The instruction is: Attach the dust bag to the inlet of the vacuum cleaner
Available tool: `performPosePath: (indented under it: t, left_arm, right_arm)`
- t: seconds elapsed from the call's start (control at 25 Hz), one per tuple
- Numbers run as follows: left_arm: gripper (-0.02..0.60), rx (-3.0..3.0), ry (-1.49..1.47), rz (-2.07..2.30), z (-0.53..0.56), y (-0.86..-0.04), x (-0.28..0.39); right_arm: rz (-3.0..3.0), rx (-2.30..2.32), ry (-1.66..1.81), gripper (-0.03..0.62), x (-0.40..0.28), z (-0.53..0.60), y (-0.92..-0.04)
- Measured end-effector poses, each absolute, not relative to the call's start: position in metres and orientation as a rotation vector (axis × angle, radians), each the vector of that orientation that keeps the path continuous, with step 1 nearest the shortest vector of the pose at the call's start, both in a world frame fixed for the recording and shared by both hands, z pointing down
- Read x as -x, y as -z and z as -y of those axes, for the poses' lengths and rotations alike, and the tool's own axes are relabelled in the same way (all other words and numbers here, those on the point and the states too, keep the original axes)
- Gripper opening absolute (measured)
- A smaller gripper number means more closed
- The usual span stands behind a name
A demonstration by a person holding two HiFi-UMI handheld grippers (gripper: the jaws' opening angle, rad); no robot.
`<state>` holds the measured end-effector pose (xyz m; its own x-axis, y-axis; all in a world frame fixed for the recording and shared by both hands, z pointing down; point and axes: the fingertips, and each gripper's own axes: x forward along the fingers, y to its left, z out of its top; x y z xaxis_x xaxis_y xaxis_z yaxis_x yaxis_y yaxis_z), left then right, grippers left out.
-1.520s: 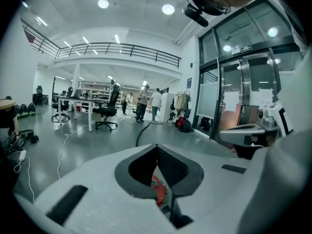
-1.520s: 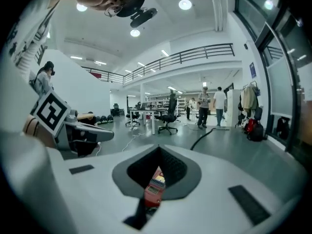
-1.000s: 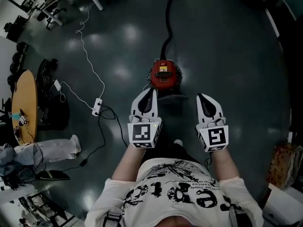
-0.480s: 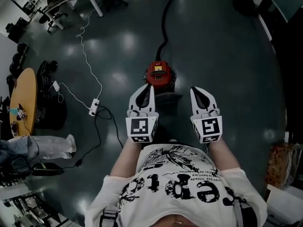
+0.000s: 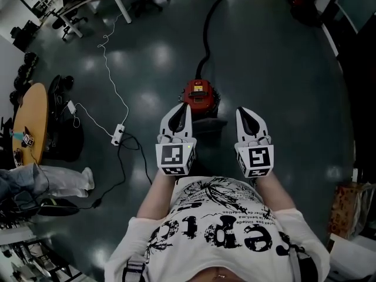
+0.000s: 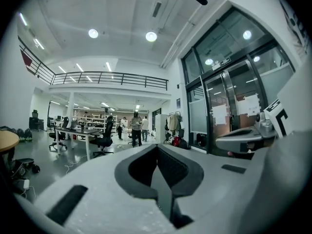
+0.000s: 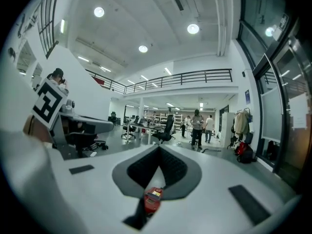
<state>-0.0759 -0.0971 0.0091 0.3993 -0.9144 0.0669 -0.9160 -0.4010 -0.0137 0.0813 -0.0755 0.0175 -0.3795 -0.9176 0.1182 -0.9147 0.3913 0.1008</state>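
Note:
The red vacuum cleaner [image 5: 200,95] stands on the dark floor ahead of me, and its black hose [image 5: 206,40] runs off to the far side. It also shows as a small red shape [image 7: 151,200] low between the right gripper's jaws. A dark flat shape [image 5: 207,121] lies on the floor just in front of it; I cannot tell what it is. My left gripper [image 5: 187,107] [image 6: 157,146] and right gripper [image 5: 241,111] [image 7: 159,148] are held side by side at waist height, pointing level toward the vacuum. Both are shut and empty. I cannot make out a dust bag.
A white power strip [image 5: 119,133] with its cable lies on the floor at the left. Further left are a round wooden table [image 5: 29,128] and a person's legs [image 5: 59,183]. Desks and chairs [image 5: 76,4] stand at the far left. A brown box [image 5: 346,207] sits at the right.
Both grippers have risen a little together and stayed shut. In the head view they now sit slightly higher and closer to the vacuum.

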Motion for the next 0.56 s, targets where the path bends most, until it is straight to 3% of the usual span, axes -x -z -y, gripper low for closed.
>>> performPosePath:
  t: [0.56]
  left_arm:
    - [0.005,-2.653,-0.107,1.643,0.165,-0.012,0.117]
  right_arm:
    - [2.441,-1.726,0.009,0.002,-0.041,0.14,-0.021]
